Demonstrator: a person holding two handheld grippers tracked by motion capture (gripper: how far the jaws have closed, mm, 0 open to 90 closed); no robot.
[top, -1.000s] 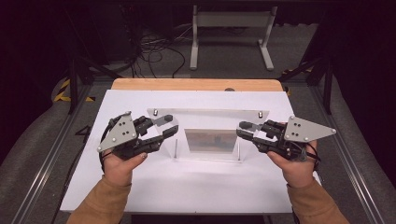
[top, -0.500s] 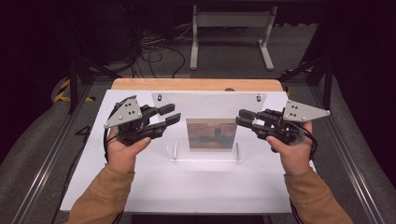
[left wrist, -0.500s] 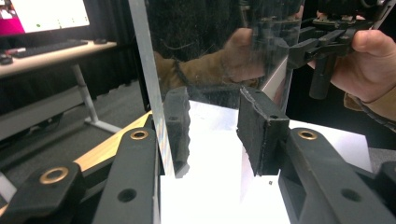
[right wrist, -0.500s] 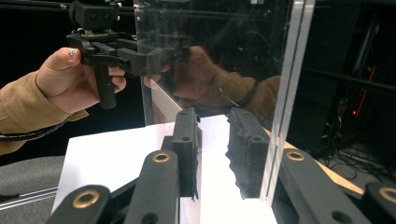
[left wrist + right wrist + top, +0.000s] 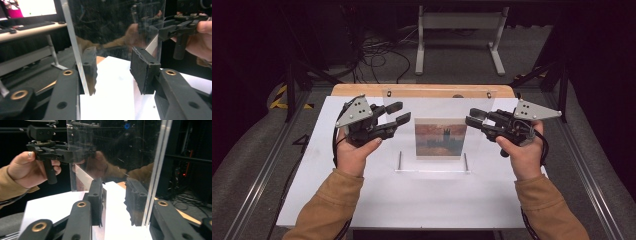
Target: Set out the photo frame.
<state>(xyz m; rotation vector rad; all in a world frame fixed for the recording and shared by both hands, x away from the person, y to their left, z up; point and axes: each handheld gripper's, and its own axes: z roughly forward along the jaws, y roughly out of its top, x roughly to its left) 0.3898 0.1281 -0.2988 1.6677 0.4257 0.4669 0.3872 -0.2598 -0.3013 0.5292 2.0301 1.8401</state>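
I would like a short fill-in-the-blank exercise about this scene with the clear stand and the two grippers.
1. The clear acrylic stand stands ____ on the white table.
2. The picture in the stand shows a building against a ____ sky.
3. The left gripper and right gripper each straddle one side ____ of the stand.

Missing words: upright; reddish; edge

Both tongs, left (image 5: 395,113) and right (image 5: 476,119), are black with brass-ringed screw holes, foam-like pads, grey triangular top plates and black cables trailing. Person's wearing tan-brown sleeves (image 5: 328,205).
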